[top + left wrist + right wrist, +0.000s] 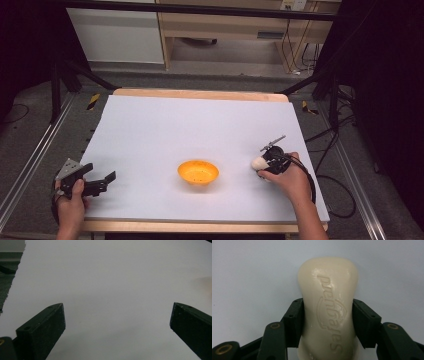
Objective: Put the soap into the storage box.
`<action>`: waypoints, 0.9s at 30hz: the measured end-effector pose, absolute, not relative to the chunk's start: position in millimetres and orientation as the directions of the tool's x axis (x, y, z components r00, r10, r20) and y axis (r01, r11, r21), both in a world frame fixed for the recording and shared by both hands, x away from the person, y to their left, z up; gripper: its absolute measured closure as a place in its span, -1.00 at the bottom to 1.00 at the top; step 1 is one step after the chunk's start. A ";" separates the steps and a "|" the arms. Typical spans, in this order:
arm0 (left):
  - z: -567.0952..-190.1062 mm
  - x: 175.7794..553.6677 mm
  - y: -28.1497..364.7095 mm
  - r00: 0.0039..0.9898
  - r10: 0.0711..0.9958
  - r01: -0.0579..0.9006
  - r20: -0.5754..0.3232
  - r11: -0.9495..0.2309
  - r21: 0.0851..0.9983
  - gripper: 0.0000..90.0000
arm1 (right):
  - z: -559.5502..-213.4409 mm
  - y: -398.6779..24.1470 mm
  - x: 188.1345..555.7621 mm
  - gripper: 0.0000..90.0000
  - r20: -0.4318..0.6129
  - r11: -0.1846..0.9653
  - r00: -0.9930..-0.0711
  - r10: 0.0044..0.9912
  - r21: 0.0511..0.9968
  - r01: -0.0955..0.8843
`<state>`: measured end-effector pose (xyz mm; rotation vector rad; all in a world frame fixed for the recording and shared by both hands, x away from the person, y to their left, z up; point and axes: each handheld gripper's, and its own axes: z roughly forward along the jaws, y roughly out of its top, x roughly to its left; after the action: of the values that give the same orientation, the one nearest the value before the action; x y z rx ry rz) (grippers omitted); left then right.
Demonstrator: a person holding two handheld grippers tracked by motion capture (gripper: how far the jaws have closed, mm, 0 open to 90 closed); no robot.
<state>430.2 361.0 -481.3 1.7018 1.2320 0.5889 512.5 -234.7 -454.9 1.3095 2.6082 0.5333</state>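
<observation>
Right gripper (328,322) clamps a cream soap bar (328,305) beside an orange bowl (198,172); left gripper (117,322) rests wide open.

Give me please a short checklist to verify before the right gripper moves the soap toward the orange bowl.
1. Right gripper shut on the soap, both pads pressing its sides: ok.
2. Soap lifted off the white sheet: cannot tell.
3. Orange bowl upright, with open sheet between it and the soap: ok.
4. Bowl empty: ok, nothing seen inside.
5. Left gripper open, resting at the sheet's left edge, away from the bowl: ok.
</observation>
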 end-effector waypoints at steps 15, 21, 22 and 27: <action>-481.5 430.2 361.1 0.380 0.914 0.473 -0.140 -0.062 0.879 -1.00 | -455.6 -239.2 510.9 0.08 0.016 0.549 -0.611 0.791 0.423 0.721; -481.4 430.3 361.0 0.380 0.915 0.474 -0.139 -0.064 0.878 -1.00 | -453.1 -240.6 510.5 0.09 0.019 0.567 -0.636 0.772 0.433 0.701; -481.4 430.3 361.0 0.381 0.914 0.474 -0.139 -0.064 0.878 -1.00 | -451.5 -240.0 510.1 0.10 0.016 0.570 -0.638 0.770 0.433 0.698; -481.4 430.3 360.3 0.379 0.916 0.475 -0.134 -0.068 0.877 -1.00 | -440.7 -238.8 508.4 0.10 0.013 0.577 -0.655 0.755 0.461 0.674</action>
<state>430.3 360.3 -481.4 1.6993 1.2387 0.5883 508.4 -238.8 -440.7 1.2016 2.6216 0.6481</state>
